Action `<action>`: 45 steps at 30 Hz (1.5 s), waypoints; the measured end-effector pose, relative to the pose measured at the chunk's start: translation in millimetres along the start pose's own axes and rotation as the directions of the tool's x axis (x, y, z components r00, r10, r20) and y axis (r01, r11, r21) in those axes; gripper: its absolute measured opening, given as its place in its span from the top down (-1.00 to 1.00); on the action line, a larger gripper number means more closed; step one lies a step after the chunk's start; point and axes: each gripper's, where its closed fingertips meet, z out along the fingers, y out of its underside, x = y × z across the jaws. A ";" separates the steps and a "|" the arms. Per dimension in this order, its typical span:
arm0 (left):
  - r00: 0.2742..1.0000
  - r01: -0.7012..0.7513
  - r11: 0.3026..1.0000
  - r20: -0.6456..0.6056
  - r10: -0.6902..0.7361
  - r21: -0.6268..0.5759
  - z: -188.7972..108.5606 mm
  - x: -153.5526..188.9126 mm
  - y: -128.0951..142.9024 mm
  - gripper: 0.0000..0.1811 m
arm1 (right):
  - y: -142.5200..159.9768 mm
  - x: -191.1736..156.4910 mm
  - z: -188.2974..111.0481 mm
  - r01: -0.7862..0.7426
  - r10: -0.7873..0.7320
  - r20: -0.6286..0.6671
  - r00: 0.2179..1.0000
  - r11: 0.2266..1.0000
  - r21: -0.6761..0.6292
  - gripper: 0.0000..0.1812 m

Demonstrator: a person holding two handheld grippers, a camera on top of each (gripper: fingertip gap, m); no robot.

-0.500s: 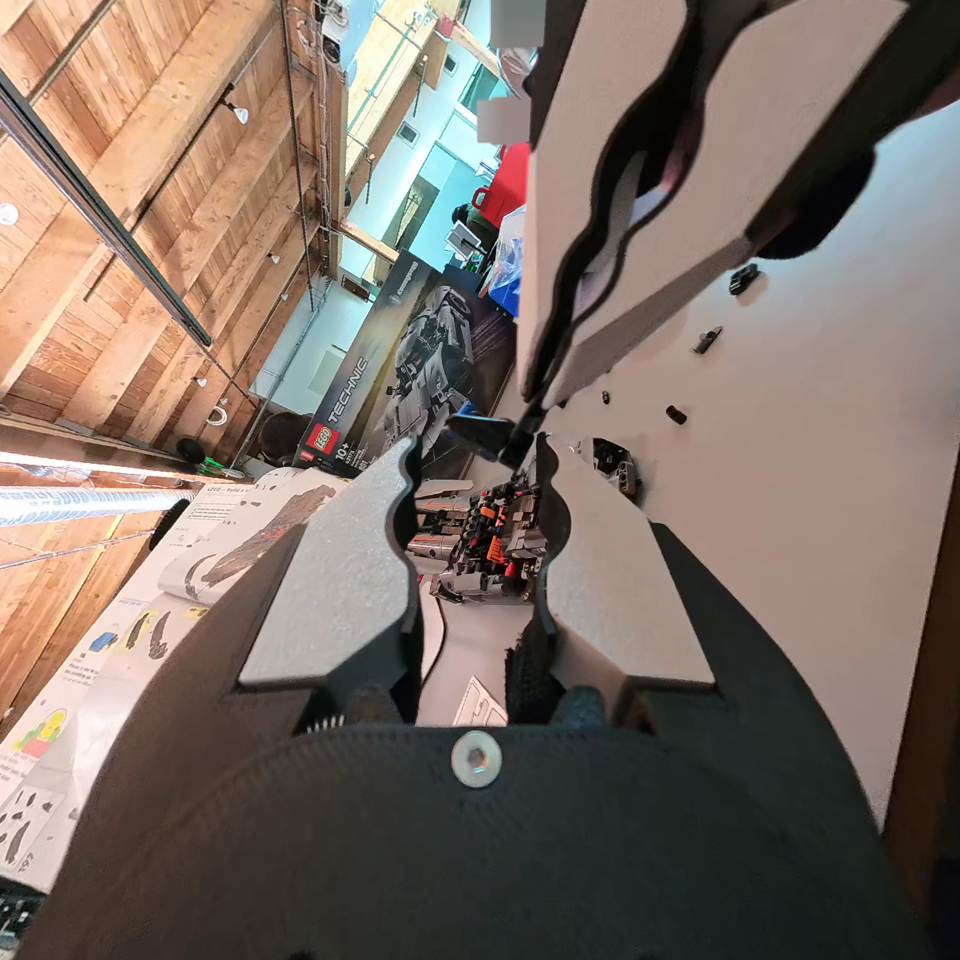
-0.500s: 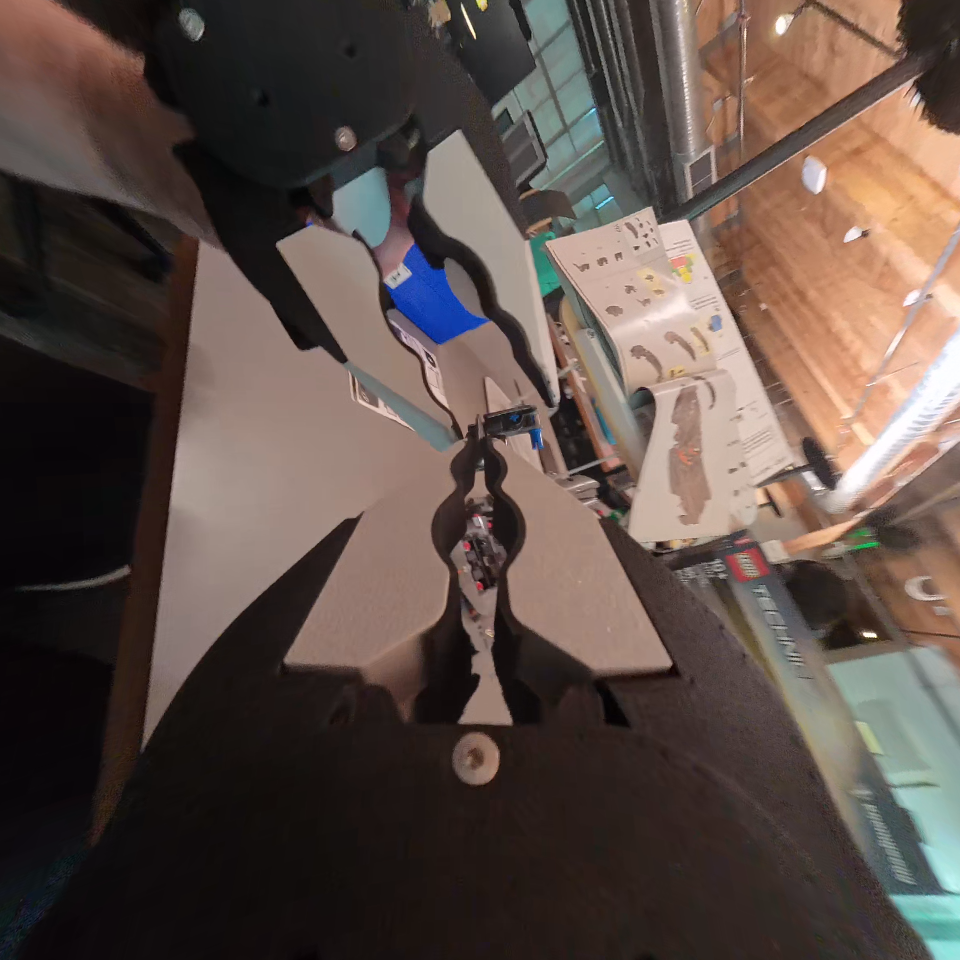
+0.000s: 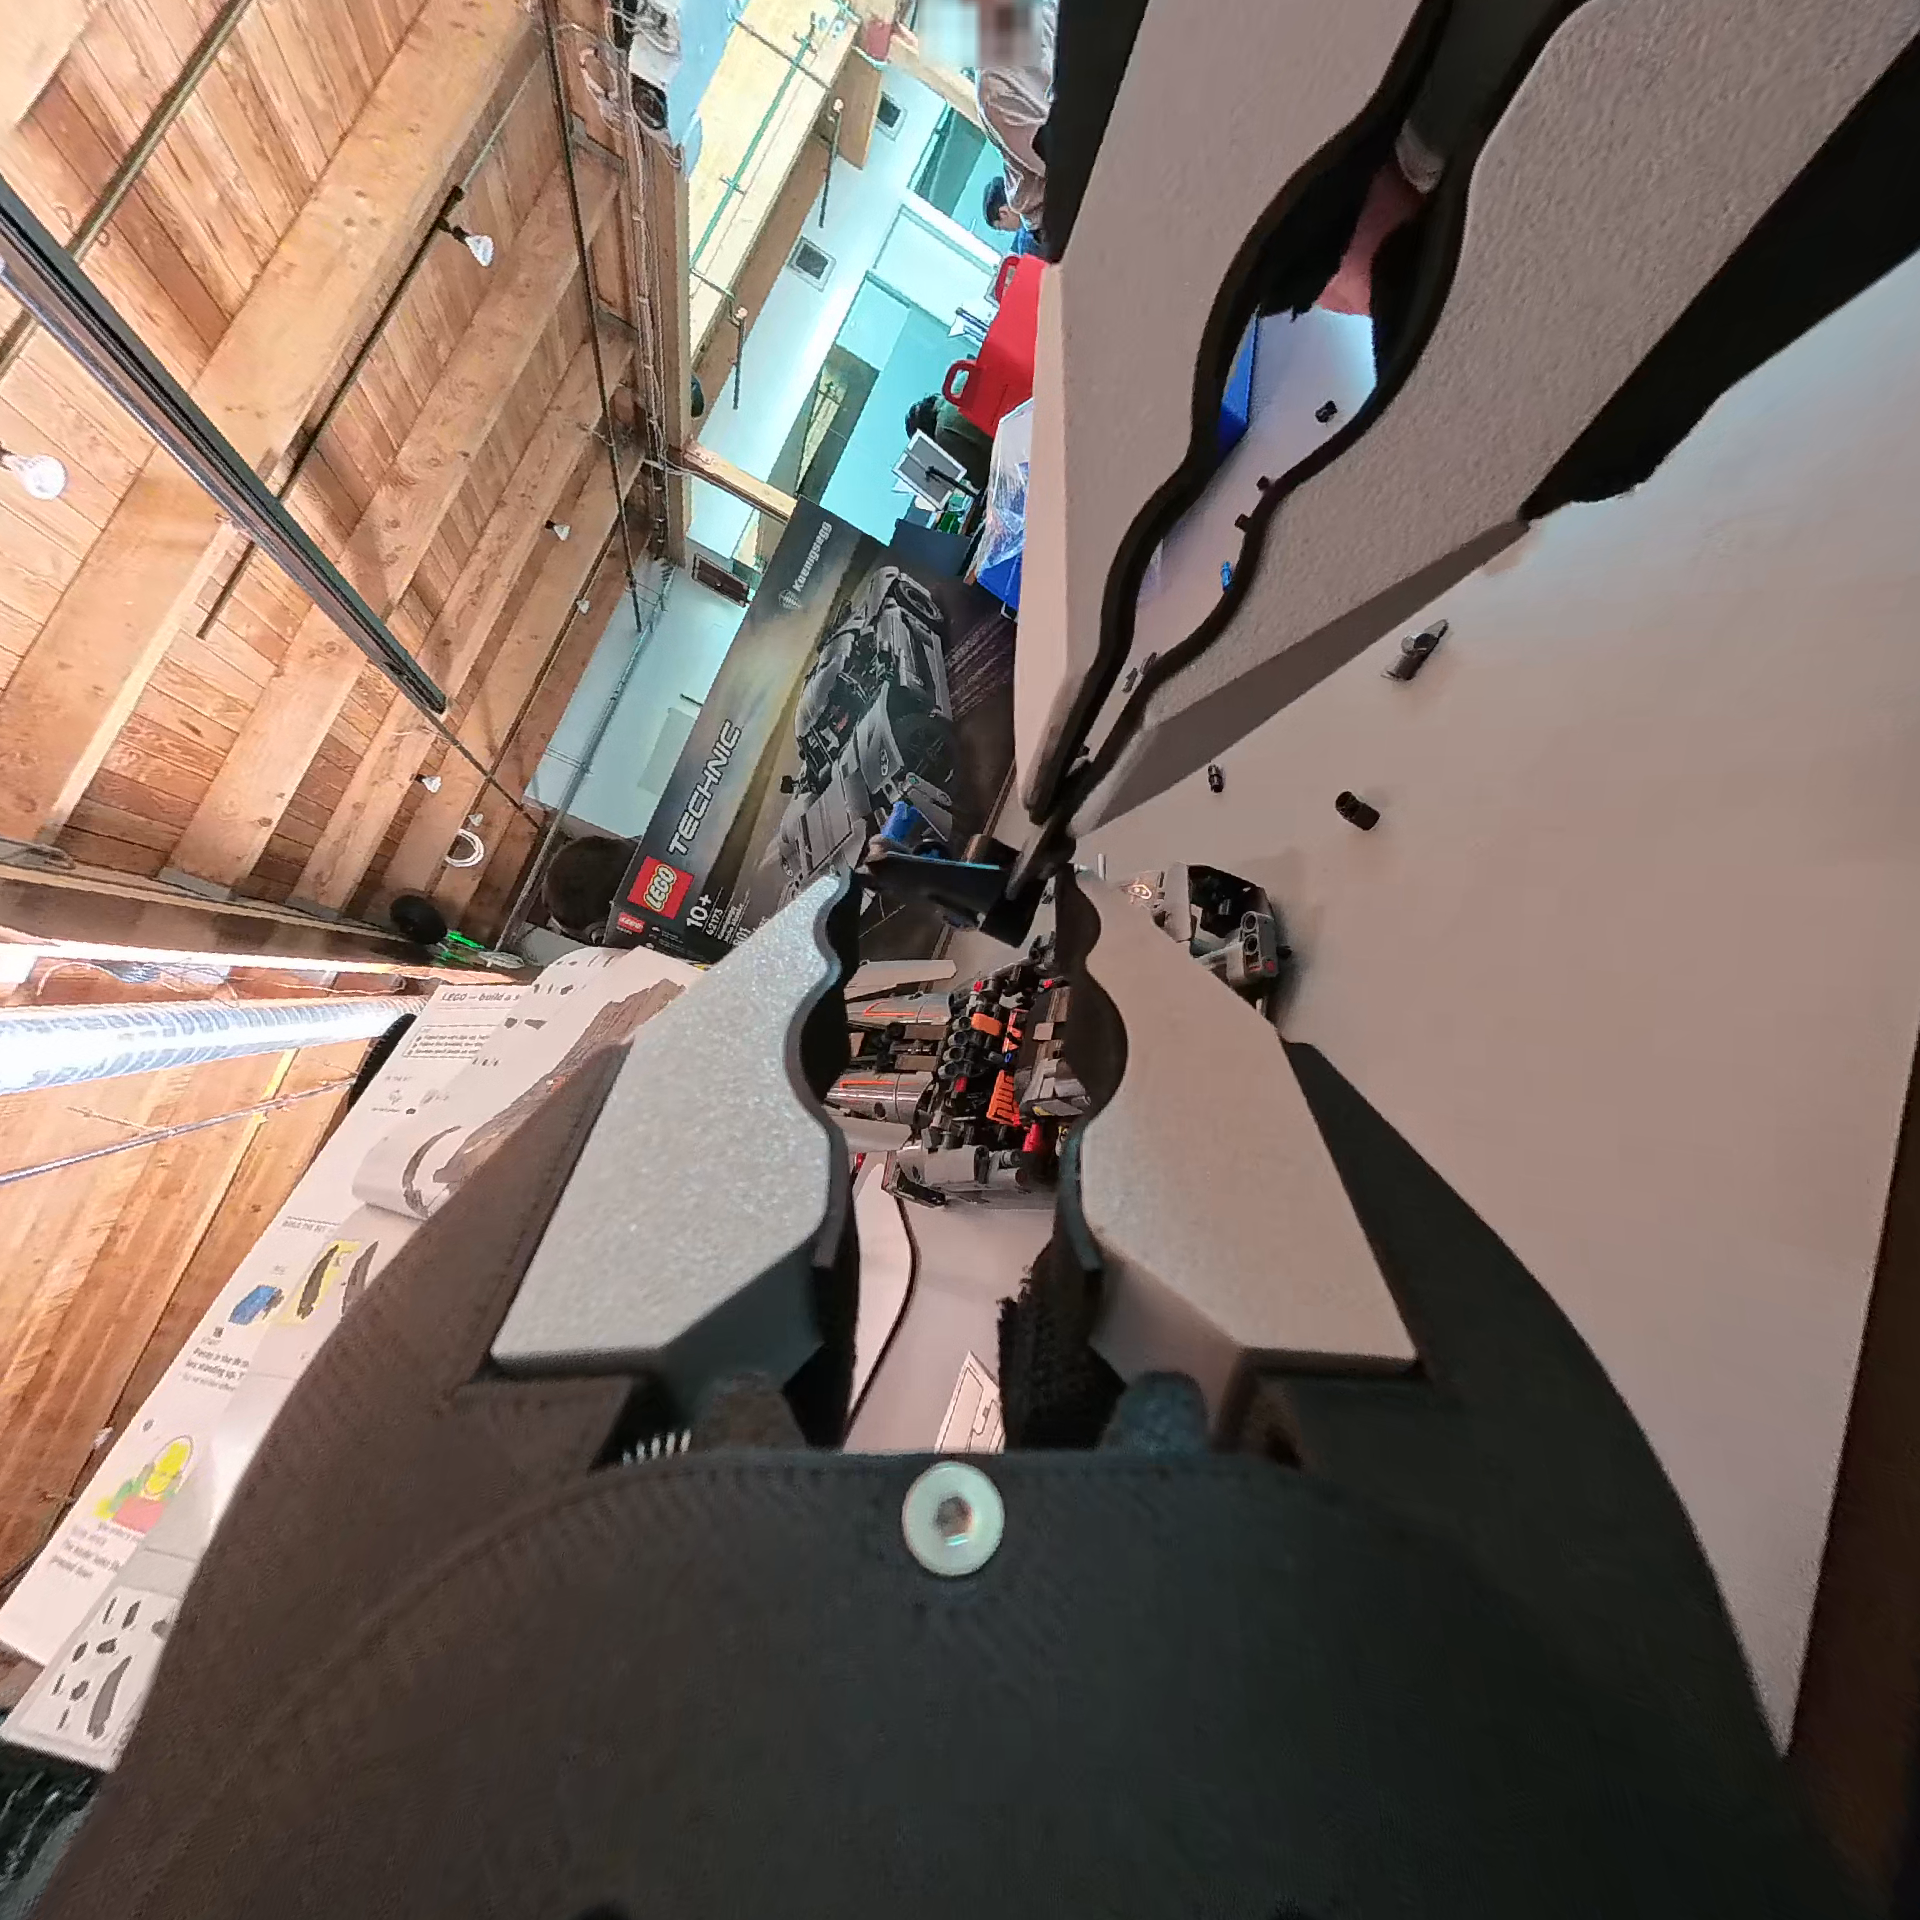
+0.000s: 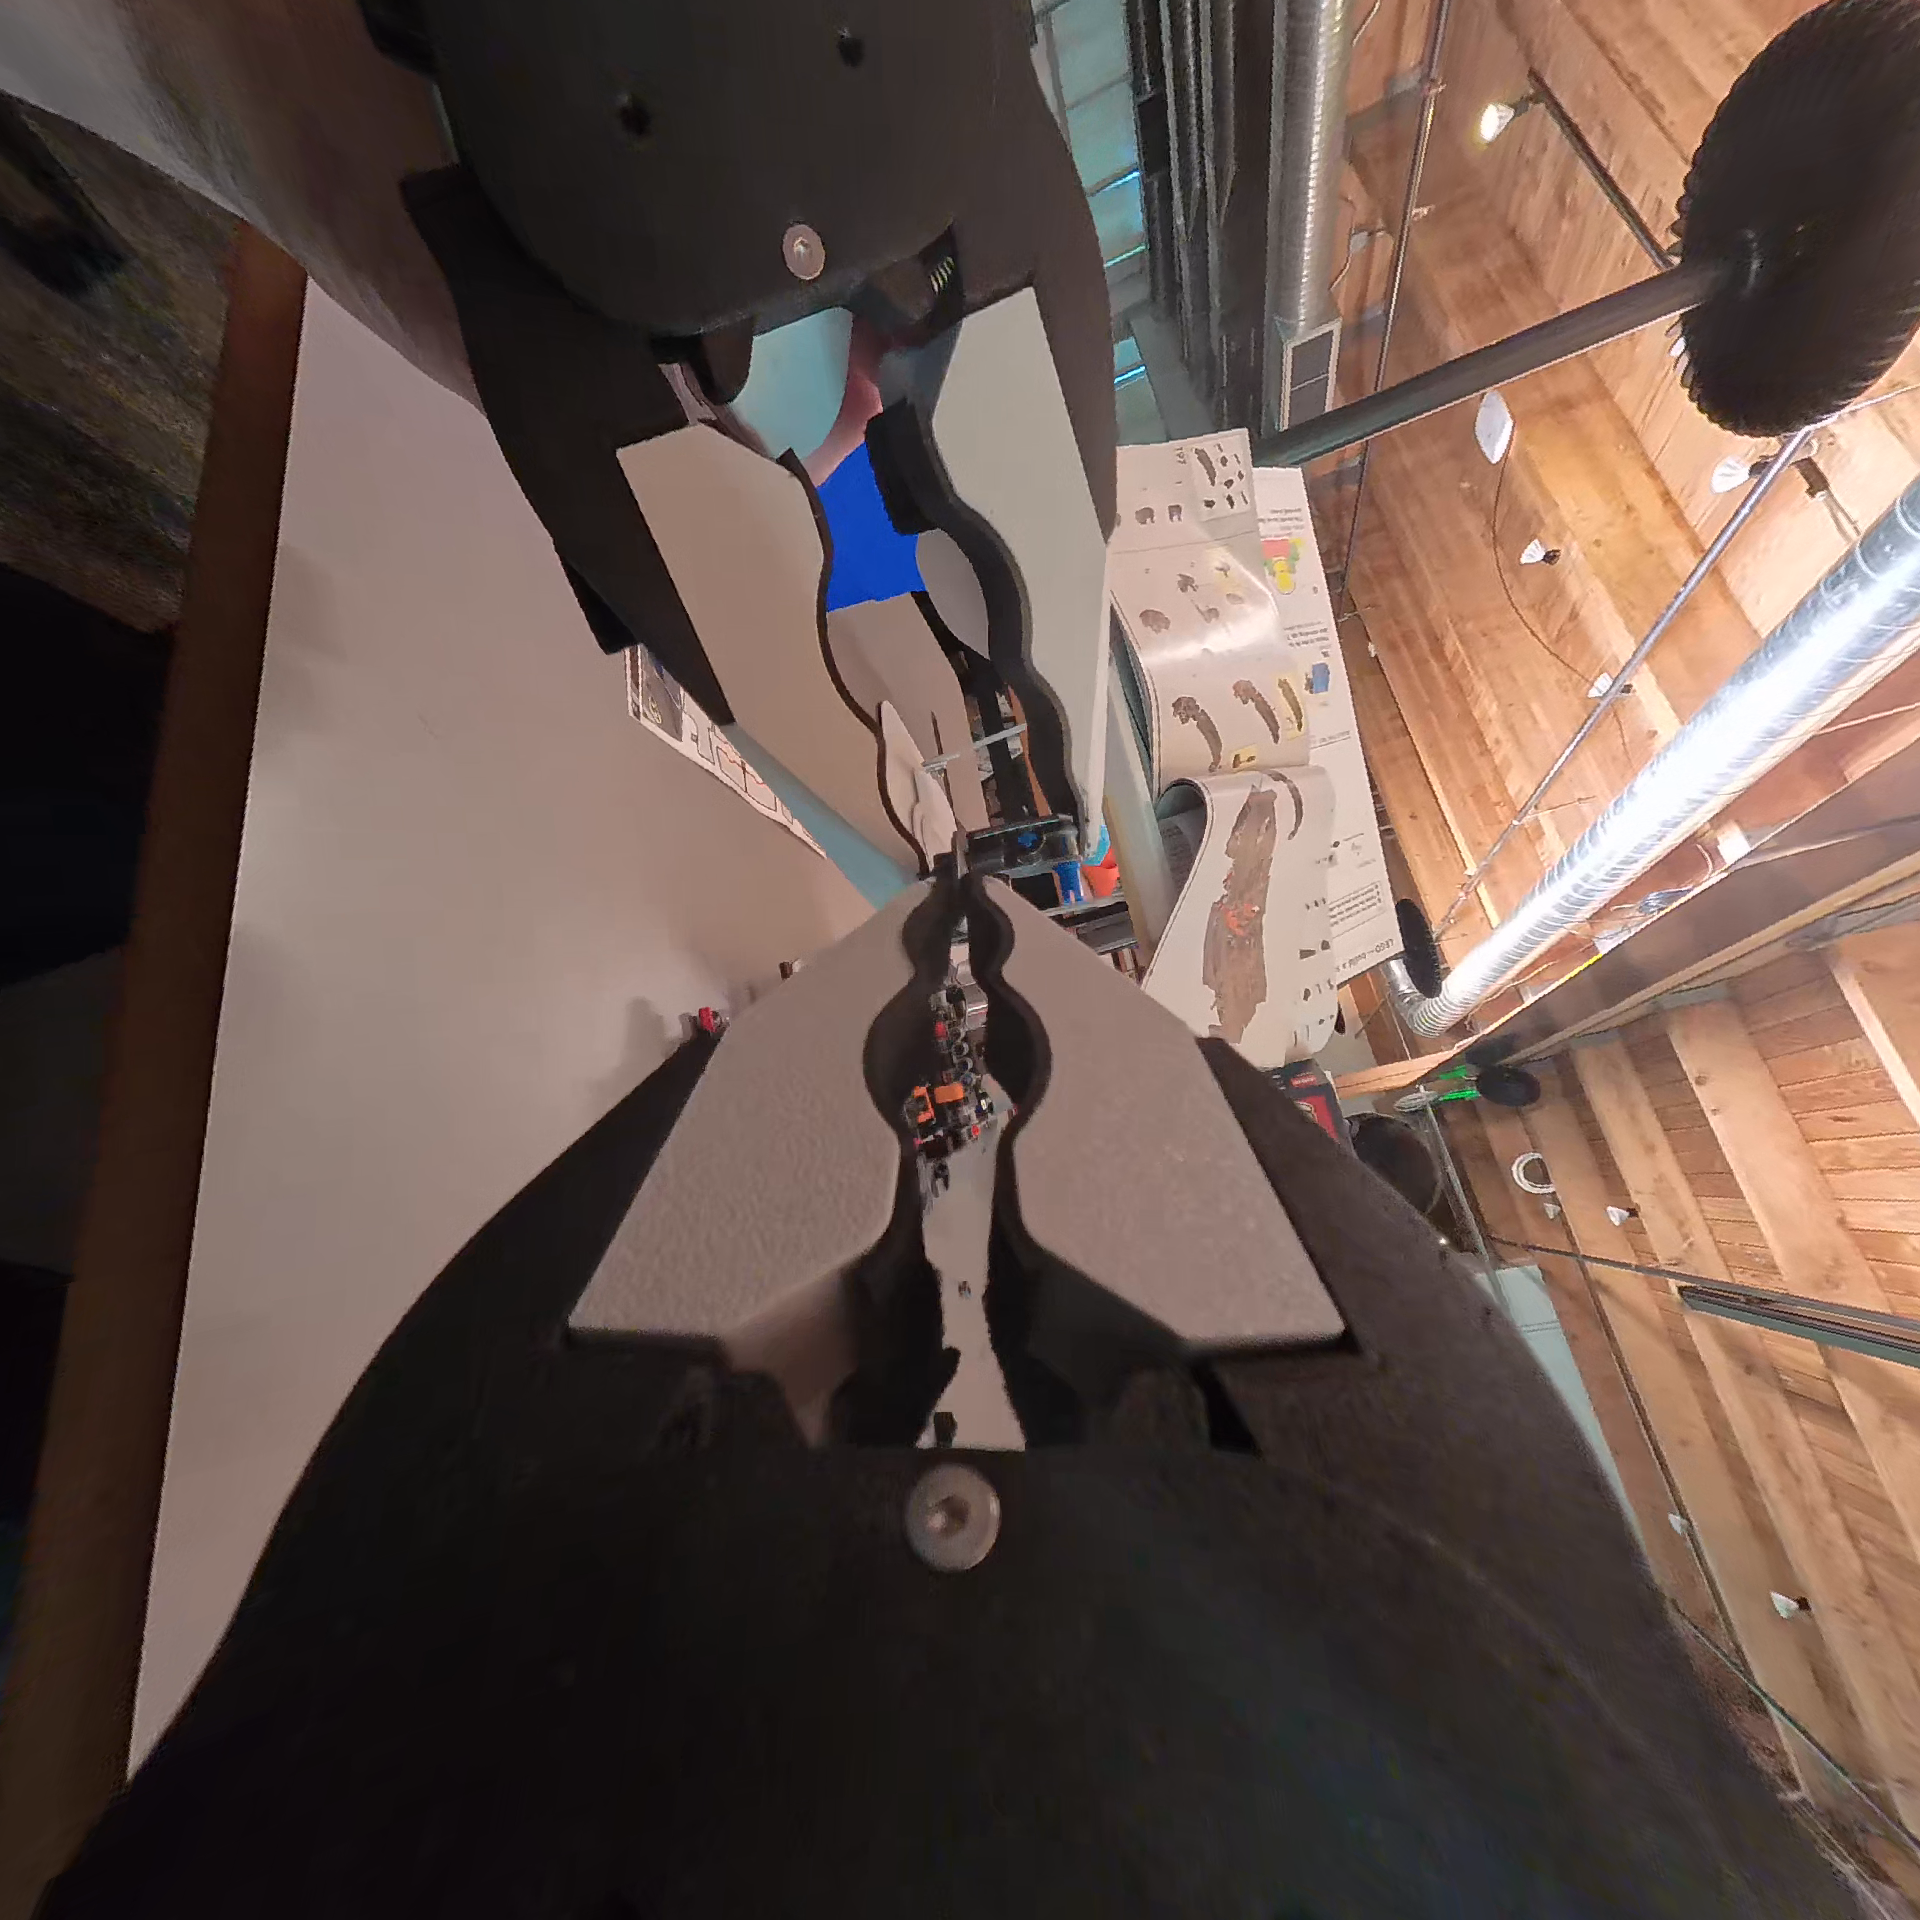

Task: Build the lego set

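The right claw [image 3: 1044, 831] now reaches down more steeply in the left wrist view than half a second ago, its closed tips sitting nearer the gap of the left claw [image 3: 951, 914]. The small black piece [image 3: 940, 883] pinched at those tips now lies closer to the left claw's near finger. In the right wrist view the left claw [image 4: 1013, 831] now hangs more directly above, and the piece [image 4: 1013, 847] sits against its right finger.
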 end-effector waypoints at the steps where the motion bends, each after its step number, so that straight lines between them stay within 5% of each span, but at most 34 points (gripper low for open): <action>1: 1.000 0.001 1.000 -0.001 -0.001 -0.002 0.3 0.2 0.4 0.62 | 0.5 -0.2 0.1 -0.003 0.003 0.002 1.000 1.000 0.001 1.00; 11: 0.999 0.053 0.999 0.004 -0.053 -0.011 0.8 -2.9 4.4 0.53 | -1.9 6.6 2.7 0.001 -0.001 -0.031 1.000 1.000 0.005 1.00; 16: 0.967 0.250 0.967 -0.059 -0.248 0.037 -5.9 -4.8 10.8 0.43 | 1.7 9.8 6.0 0.034 -0.035 -0.066 0.997 0.999 -0.024 1.00; 23: 0.715 0.695 0.705 -0.238 -0.658 0.140 -25.6 -28.4 3.1 0.54 | 11.7 5.5 13.9 0.104 -0.111 -0.078 0.991 0.991 -0.088 1.00; 29: 0.466 0.864 0.502 -0.329 -0.821 -0.029 -10.1 -8.9 9.1 0.60 | 15.5 0.4 21.7 0.180 -0.190 -0.070 0.979 0.975 -0.128 1.00; 45: 0.442 0.861 0.463 -0.139 -0.886 -0.209 8.1 15.0 59.1 0.94 | 28.7 -32.4 57.1 0.280 -0.270 0.076 0.960 0.942 -0.188 1.00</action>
